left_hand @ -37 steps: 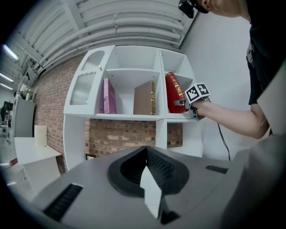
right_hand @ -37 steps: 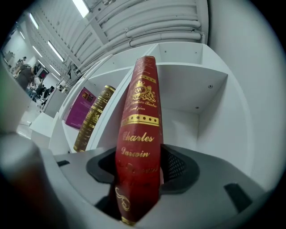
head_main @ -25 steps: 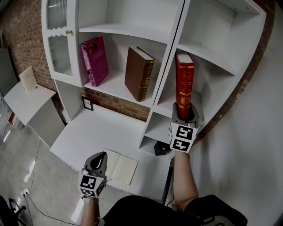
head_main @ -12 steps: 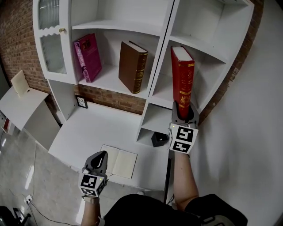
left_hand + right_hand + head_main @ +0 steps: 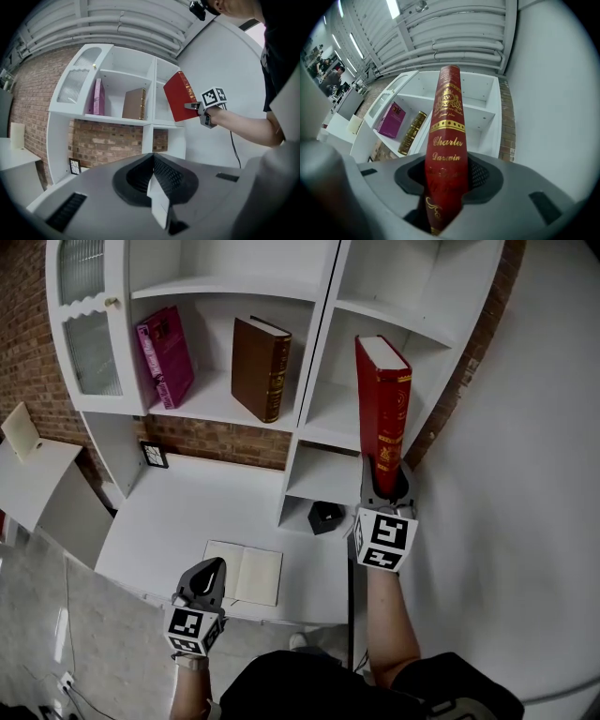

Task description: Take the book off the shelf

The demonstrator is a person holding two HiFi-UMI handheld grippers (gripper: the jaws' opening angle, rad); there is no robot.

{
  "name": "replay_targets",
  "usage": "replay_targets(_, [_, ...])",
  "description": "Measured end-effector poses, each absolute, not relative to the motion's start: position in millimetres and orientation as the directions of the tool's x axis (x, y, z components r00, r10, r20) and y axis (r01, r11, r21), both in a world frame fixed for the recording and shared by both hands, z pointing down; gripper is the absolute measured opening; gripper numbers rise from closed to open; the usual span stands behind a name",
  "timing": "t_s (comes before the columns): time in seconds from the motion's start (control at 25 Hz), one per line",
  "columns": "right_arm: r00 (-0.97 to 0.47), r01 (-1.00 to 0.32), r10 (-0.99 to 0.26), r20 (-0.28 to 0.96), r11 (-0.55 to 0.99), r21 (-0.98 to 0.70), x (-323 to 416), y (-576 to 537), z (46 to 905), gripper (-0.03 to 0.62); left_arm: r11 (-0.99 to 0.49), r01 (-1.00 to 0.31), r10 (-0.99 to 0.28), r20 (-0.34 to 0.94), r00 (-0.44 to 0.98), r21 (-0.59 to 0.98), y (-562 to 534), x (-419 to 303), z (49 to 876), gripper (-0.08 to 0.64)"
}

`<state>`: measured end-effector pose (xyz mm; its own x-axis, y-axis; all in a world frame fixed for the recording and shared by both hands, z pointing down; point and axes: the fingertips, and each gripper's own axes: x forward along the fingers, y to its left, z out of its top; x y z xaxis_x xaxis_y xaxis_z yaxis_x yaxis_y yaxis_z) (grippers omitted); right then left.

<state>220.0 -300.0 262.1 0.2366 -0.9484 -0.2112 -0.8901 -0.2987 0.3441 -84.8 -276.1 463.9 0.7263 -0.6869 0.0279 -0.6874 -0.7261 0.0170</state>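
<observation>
A tall red book (image 5: pixel 380 404) with gold lettering on its spine (image 5: pixel 446 140) stands upright in my right gripper (image 5: pixel 384 486), held by its lower end. The jaws are closing on it, one pad on each cover. The book is in the air in front of the right-hand bay of the white shelf unit (image 5: pixel 314 352), clear of the shelf board. The left gripper view shows the book (image 5: pixel 177 96) tilted, out in front of the bay. My left gripper (image 5: pixel 208 570) hangs low over the desk's front edge, shut and empty.
A brown book (image 5: pixel 258 367) and a pink book (image 5: pixel 164 354) lean on the left shelf. On the white desk (image 5: pixel 187 512) lie an open notebook (image 5: pixel 244 573), a small black object (image 5: pixel 325 517) and a small framed picture (image 5: pixel 155 454). A white wall is close on the right.
The red book has come out of the right bay with my right gripper, away from the shelf. The view has shifted, with the shelf now further left. The left gripper has stayed put.
</observation>
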Motion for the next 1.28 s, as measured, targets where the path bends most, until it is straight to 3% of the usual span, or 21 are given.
replay_targets(1.28, [0.274,-0.906,-0.959,-0.076,-0.284,0.313,217,-144,397,0.172,-0.921,-0.39,-0.388,0.065,0.919,0.018,-225,26,490,0.009])
